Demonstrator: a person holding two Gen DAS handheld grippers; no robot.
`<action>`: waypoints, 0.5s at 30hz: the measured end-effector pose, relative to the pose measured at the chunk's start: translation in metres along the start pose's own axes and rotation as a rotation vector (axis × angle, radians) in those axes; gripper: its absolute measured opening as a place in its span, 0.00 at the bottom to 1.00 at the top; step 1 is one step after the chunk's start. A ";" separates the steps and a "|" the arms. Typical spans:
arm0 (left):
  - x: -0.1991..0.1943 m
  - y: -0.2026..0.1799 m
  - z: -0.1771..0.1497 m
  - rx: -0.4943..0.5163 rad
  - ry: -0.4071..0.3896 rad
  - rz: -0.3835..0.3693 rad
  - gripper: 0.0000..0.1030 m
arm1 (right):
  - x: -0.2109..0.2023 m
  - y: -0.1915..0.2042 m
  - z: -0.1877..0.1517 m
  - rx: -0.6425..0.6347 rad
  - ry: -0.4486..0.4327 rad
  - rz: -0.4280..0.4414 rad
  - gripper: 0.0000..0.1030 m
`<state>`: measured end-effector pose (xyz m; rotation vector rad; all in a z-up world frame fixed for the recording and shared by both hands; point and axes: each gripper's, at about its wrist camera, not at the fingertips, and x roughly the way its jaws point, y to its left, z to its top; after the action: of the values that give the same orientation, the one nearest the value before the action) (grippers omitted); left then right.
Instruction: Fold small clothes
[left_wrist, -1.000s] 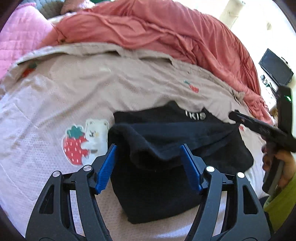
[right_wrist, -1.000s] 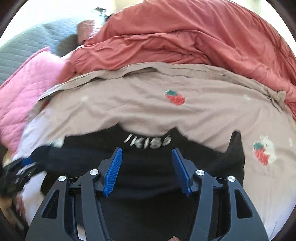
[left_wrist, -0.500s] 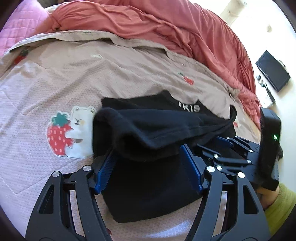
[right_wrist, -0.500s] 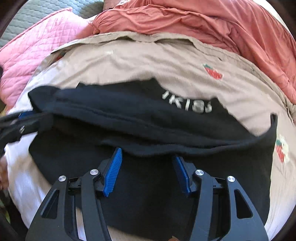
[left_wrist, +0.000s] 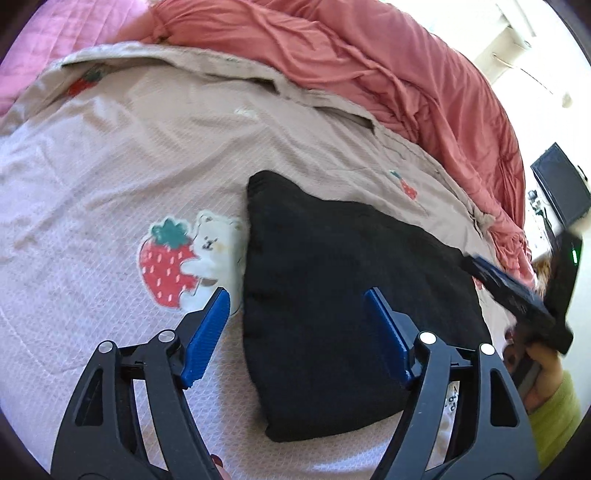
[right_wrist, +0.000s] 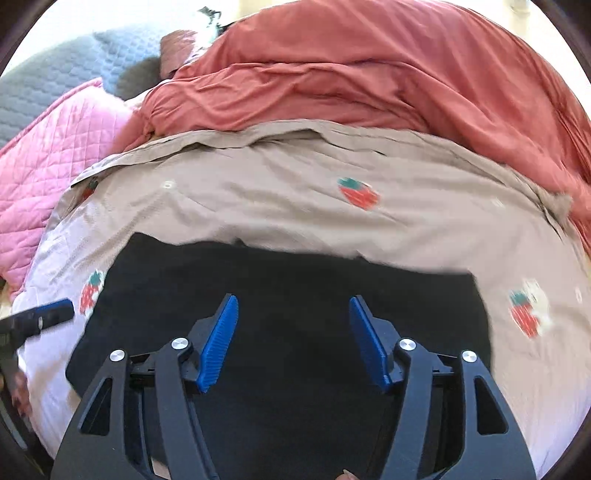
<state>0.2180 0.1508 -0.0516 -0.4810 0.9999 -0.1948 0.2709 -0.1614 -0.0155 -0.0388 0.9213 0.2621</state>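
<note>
A small black garment (left_wrist: 343, 295) lies folded flat on the beige strawberry-print bedspread (left_wrist: 129, 155), and no lettering shows on it. My left gripper (left_wrist: 297, 299) hovers over its left part. Its jaws are opening and pinch no cloth: one blue pad (left_wrist: 208, 328) is over the bedspread and the other is over the garment. In the right wrist view the same garment (right_wrist: 295, 273) fills the lower middle. My right gripper (right_wrist: 293, 301) is above it, its jaws also opening with nothing pressed between them. Each gripper shows at the edge of the other's view: the right gripper (left_wrist: 517, 295) and the left gripper (right_wrist: 40, 317).
A bunched red blanket (right_wrist: 369, 74) runs along the far side of the bed. A pink quilted cover (right_wrist: 48, 155) and a grey one (right_wrist: 55, 77) lie at the far left. A black box (left_wrist: 561, 188) stands off the bed at the right. A hand in a green sleeve (left_wrist: 554, 398) holds the right gripper.
The raised fold of the black garment has come down flat over the white lettering. Both grippers have let go of the cloth and their jaws stand wider.
</note>
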 end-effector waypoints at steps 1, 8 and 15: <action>0.000 0.003 -0.001 -0.010 0.007 0.002 0.67 | -0.006 -0.010 -0.007 0.016 -0.001 -0.006 0.62; 0.005 0.003 -0.020 -0.037 0.082 -0.023 0.67 | -0.049 -0.112 -0.079 0.246 0.027 -0.073 0.65; 0.014 -0.022 -0.038 0.085 0.108 0.039 0.72 | -0.051 -0.137 -0.103 0.310 0.040 -0.057 0.66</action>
<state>0.1952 0.1152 -0.0692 -0.3761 1.1009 -0.2294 0.1940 -0.3190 -0.0480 0.2157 0.9902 0.0638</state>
